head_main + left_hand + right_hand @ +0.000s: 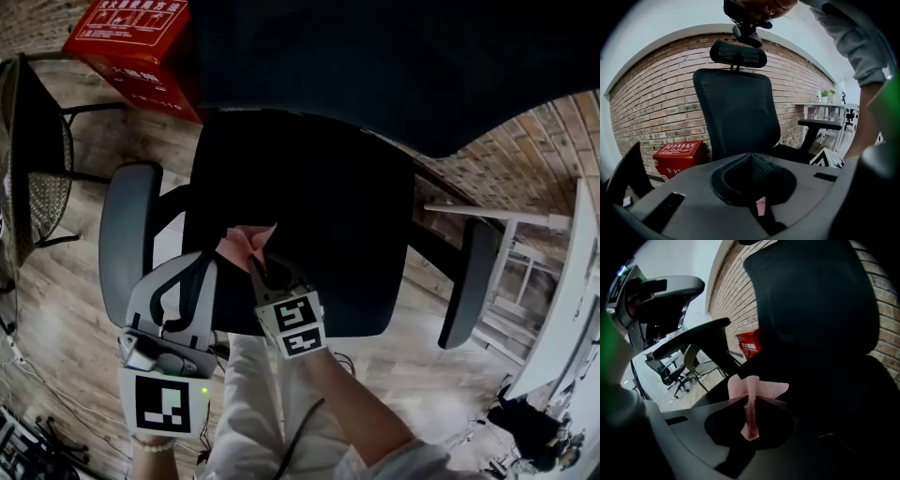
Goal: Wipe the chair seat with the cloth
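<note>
— Holding what, in the right gripper [255,262]?

— Clamped on the cloth [248,242]: pink, pinched along a fold, fanned out past the jaws. Gripped that way, probably, to leave a loose pad for rubbing.

— And sitting where?

— Over the front left part of the chair seat [328,216], close to the near edge. Hard to say whether touching the fabric or just above it.

— And the left gripper [211,265]?

— Shut, jaw against jaw. Parked just beside the cloth, between it and the grey armrest [127,225]. Showing a pink sliver low between the jaws in its own view; cannot tell whether caught cloth or not. Held close perhaps to steady or re-fold, yet clear of the wiping path.

— Far along?

— At the start, judging by position, with most of the seat toward the backrest [736,108] left to cover. Next, likely: pressing down and sweeping away from the edge.

— Risks?

— Losing the thin fold under drag. Scraping bare jaws across the seat.
</note>
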The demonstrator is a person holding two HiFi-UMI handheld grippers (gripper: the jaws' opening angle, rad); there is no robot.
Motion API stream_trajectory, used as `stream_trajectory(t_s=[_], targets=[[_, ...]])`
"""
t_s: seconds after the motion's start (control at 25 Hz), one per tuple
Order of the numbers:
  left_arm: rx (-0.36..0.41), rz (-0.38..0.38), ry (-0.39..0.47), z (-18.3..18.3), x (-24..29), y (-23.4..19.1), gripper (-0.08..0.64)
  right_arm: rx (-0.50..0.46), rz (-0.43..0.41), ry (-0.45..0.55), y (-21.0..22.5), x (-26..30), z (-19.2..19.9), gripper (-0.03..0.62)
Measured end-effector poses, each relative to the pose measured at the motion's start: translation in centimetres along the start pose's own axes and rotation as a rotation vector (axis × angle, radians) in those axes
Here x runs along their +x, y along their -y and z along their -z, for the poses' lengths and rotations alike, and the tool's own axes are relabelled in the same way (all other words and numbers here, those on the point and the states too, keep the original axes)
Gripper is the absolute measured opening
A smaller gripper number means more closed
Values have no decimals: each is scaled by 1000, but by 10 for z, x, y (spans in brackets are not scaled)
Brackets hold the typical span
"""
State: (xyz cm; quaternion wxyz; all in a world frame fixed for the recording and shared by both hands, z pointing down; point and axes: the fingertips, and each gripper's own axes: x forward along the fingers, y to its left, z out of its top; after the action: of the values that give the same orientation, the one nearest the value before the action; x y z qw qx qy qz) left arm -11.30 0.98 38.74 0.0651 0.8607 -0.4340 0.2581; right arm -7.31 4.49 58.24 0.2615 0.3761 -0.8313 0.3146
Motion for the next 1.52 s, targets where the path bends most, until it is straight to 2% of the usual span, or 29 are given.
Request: stream_trajectory(t_s=[0.32, 0.6, 0.8, 1.0, 1.12, 1.52], targets=[[48, 64, 7, -11, 19, 25, 18, 34, 252, -15, 94, -64, 31, 55], [77, 101, 5, -18, 29, 40, 18, 116, 508, -9, 172, -143, 61, 55], [97, 115, 11, -25, 32, 46, 18, 114, 605, -54, 201, -190, 85, 55], [92, 101, 17, -30, 33, 43, 18, 141, 634, -88, 208, -210, 104, 55], [97, 93, 16, -30, 32, 39, 18, 176, 618, -78, 204, -204, 106, 55], [59, 26, 8, -24, 19, 14, 18, 160, 384, -80, 122, -126, 90, 55]])
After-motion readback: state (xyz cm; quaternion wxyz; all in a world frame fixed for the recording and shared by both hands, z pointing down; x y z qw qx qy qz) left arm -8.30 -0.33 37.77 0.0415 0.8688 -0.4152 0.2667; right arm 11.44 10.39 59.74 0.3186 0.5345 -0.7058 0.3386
